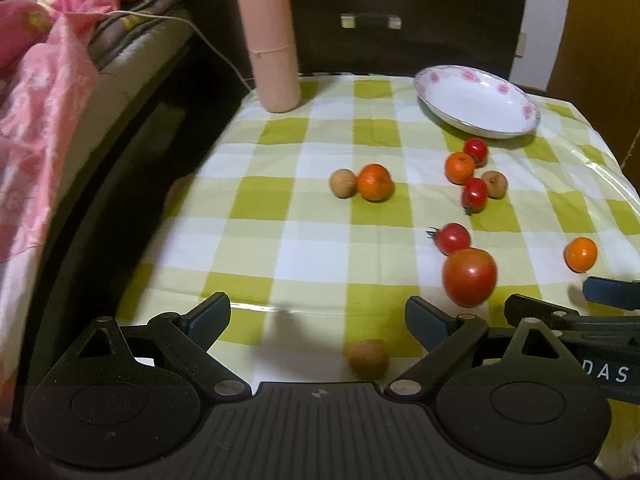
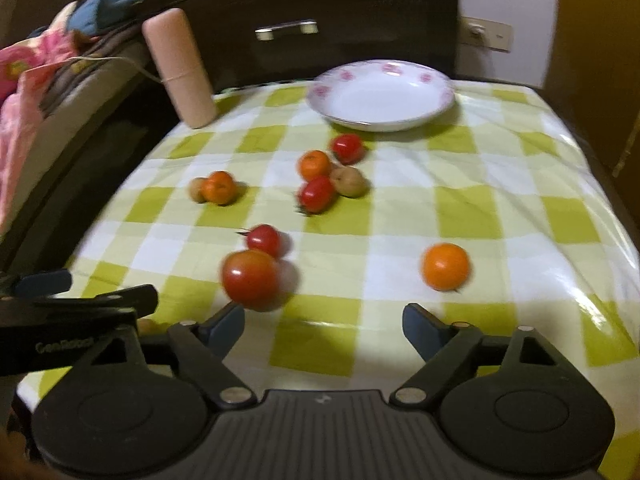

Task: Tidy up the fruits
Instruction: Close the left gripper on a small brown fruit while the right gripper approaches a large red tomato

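Left gripper [image 1: 318,316] jaws spread wide, nothing clamped, pitched down. Right gripper [image 2: 324,326] just beside it on its right, also unclosed, holding nothing.

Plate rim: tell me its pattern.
The plate is white with pink flowers around the rim, clearest in the right wrist view.

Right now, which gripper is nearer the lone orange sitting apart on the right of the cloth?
Right. The right gripper has the lone orange just ahead of its right finger. The left gripper sits further left, with the big tomato between it and that orange.
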A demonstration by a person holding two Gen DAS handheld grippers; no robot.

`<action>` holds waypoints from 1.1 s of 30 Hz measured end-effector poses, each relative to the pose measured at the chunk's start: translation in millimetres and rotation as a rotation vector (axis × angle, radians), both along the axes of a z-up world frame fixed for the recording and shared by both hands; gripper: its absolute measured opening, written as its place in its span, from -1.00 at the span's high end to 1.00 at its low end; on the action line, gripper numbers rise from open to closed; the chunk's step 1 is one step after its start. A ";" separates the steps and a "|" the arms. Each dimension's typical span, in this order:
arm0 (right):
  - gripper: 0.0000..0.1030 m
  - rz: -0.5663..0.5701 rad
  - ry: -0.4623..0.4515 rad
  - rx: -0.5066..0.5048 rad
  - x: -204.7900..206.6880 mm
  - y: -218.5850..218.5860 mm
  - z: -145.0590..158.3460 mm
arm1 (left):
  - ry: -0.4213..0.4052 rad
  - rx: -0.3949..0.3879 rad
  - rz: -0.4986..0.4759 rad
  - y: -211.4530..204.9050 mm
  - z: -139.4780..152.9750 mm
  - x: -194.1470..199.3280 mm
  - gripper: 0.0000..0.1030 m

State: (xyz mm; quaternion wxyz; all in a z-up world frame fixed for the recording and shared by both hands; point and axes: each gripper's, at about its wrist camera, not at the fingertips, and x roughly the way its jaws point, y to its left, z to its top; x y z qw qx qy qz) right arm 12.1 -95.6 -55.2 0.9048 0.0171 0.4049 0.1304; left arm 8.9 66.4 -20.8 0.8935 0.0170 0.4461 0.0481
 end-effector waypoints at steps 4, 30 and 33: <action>-0.55 0.069 -0.002 0.018 7.9 10.8 0.5 | -0.005 0.004 0.026 11.3 4.9 0.7 -0.88; 0.24 0.211 0.097 0.026 44.5 38.9 -23.0 | 0.108 -0.038 -0.105 -2.5 -25.3 -7.5 -0.38; 0.25 0.207 0.107 0.040 44.6 36.9 -22.1 | 0.126 -0.043 -0.114 -4.1 -30.4 -7.3 -0.16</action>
